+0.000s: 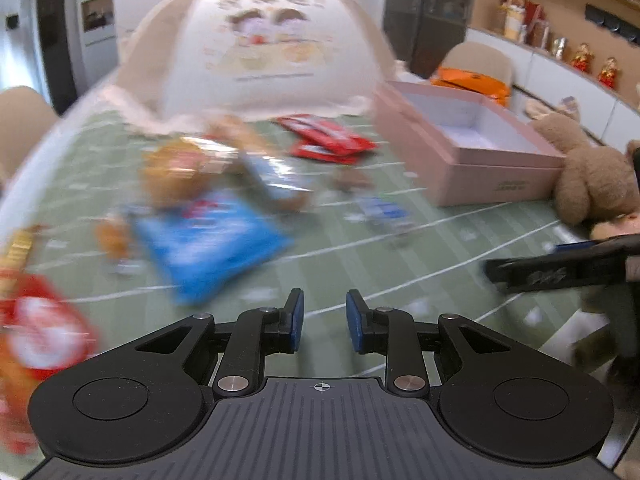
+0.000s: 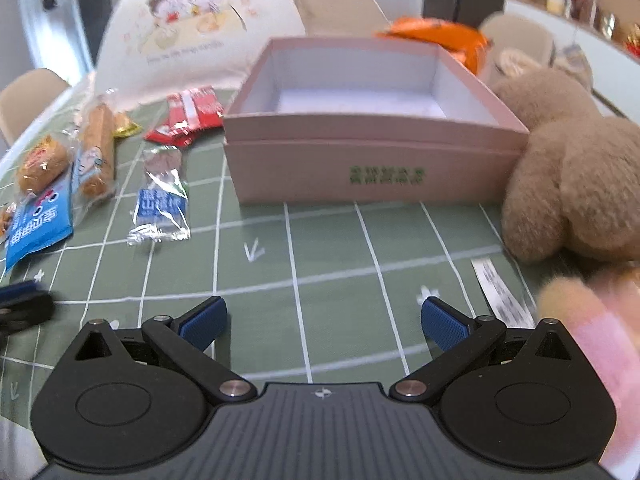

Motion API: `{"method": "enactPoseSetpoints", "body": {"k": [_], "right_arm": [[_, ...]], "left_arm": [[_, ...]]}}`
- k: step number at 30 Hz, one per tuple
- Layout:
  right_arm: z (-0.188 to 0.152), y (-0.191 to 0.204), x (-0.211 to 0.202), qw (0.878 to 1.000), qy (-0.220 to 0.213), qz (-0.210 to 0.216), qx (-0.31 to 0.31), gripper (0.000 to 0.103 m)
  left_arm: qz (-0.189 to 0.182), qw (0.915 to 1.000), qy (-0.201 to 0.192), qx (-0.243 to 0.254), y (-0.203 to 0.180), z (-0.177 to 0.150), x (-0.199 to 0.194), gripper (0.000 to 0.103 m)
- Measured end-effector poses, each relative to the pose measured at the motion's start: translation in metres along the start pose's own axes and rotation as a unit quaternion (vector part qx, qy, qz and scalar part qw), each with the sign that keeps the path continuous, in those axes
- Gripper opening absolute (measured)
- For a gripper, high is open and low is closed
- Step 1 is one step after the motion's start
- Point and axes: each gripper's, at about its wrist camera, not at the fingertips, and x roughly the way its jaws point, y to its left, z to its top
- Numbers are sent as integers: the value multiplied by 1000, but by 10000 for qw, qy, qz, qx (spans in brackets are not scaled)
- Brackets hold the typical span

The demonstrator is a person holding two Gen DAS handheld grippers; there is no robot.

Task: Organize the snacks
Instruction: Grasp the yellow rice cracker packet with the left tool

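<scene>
The right claw (image 2: 322,322) hangs released, its blue pads spread wide over bare green checked cloth, squared up to the front wall of the pink box (image 2: 372,168); that stance suits a claw waiting near the container rather than one reaching for anything. The left claw (image 1: 325,322) is also empty, its pads drawn closer but with a clear gap, aimed at the snacks, probably to pick the first one. The box sits open and looks empty toward the bench's far right, its mouth up to receive packets, with a plush bear (image 2: 576,168) pressed against its right wall. The snacks lie loose to the left of the box: a small blue-and-clear packet (image 2: 162,196) nearest it, red sachets (image 2: 188,116) behind, wrapped pastries (image 2: 94,148) and a blue bag (image 2: 34,224) toward the left edge. The left wrist view is smeared by motion, so labels there are unreadable, and a red packet (image 1: 36,340) is cut off at its left margin.
</scene>
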Motion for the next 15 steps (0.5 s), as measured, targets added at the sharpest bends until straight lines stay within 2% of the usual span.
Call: {"method": "enactPoseSetpoints", "body": {"k": [3, 5, 8, 10, 12, 14, 15], "right_arm": [[0, 3, -2, 9995, 167, -168, 209, 103], [1, 5, -1, 9987, 262, -268, 335, 103], [3, 10, -3, 9977, 420, -326, 409, 103], [4, 18, -2, 9968, 582, -334, 436, 103], [6, 31, -4, 9961, 768, -322, 280, 103], [7, 52, -11, 9964, 823, -199, -78, 103], [7, 65, -17, 9966, 761, -62, -307, 103]], "left_arm": [[363, 9990, -37, -252, 60, 1, -26, 29], [701, 9956, 40, -627, 113, 4, -34, 29], [1127, 9831, 228, -1426, 194, 16, -28, 29], [998, 9796, 348, -1711, 229, 25, -16, 29], [799, 9806, 486, -1723, 247, 34, 0, 29], [748, 9835, 692, -1497, 252, 39, 19, 30], [790, 9866, 629, -1283, 251, 41, 23, 30]]}}
